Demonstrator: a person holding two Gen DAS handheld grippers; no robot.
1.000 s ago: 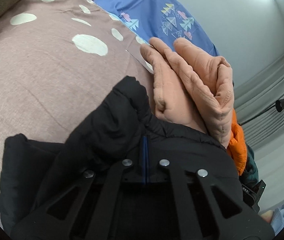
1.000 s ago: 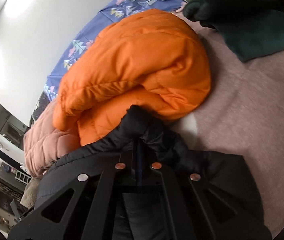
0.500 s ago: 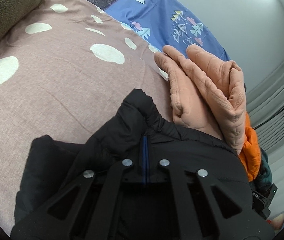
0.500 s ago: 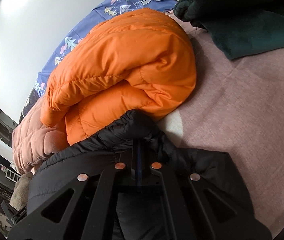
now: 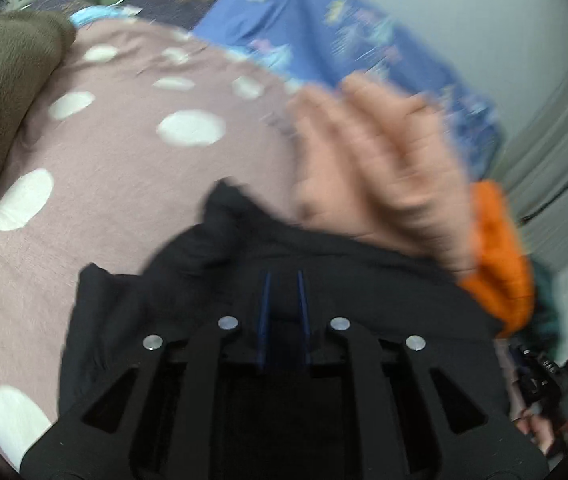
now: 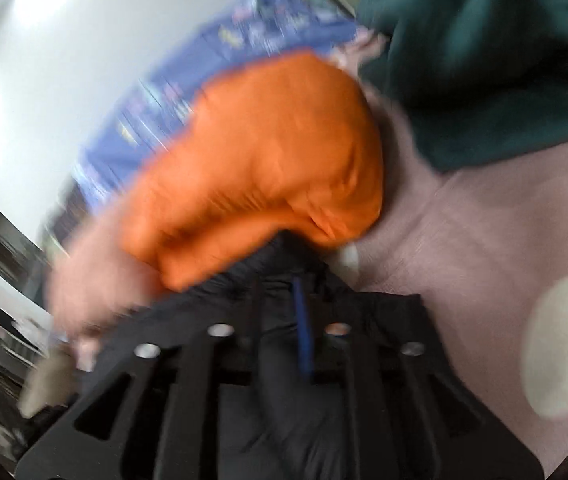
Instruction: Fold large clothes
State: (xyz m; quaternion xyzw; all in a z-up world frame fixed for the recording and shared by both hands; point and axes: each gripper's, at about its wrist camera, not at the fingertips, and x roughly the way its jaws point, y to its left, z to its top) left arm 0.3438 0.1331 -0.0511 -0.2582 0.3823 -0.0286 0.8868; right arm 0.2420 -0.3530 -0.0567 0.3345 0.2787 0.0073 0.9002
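Observation:
A black puffy jacket (image 5: 164,280) lies on the dotted bed cover (image 5: 124,160), close under both grippers. In the left wrist view my left gripper (image 5: 283,280) hovers over its edge; the jaws are opening, and the blue pads (image 5: 264,312) stand slightly apart with no fabric pinched between them. In the right wrist view my right gripper (image 6: 276,284) hangs over the same jacket (image 6: 364,320); its jaws are opening too, and one blue pad (image 6: 302,328) shows clear of the cloth. Both views are blurred.
A folded pink quilted garment (image 5: 376,184) and a folded orange jacket (image 6: 268,168) lie just beyond the black one. A dark green garment (image 6: 484,60) lies at the far right, a brown fleece (image 5: 0,92) at the far left. A blue patterned sheet (image 5: 324,32) lines the wall.
Both grippers were shut on a raised fold of the black jacket. Now their pads have parted, the fold has dropped, and both views have pulled up and back.

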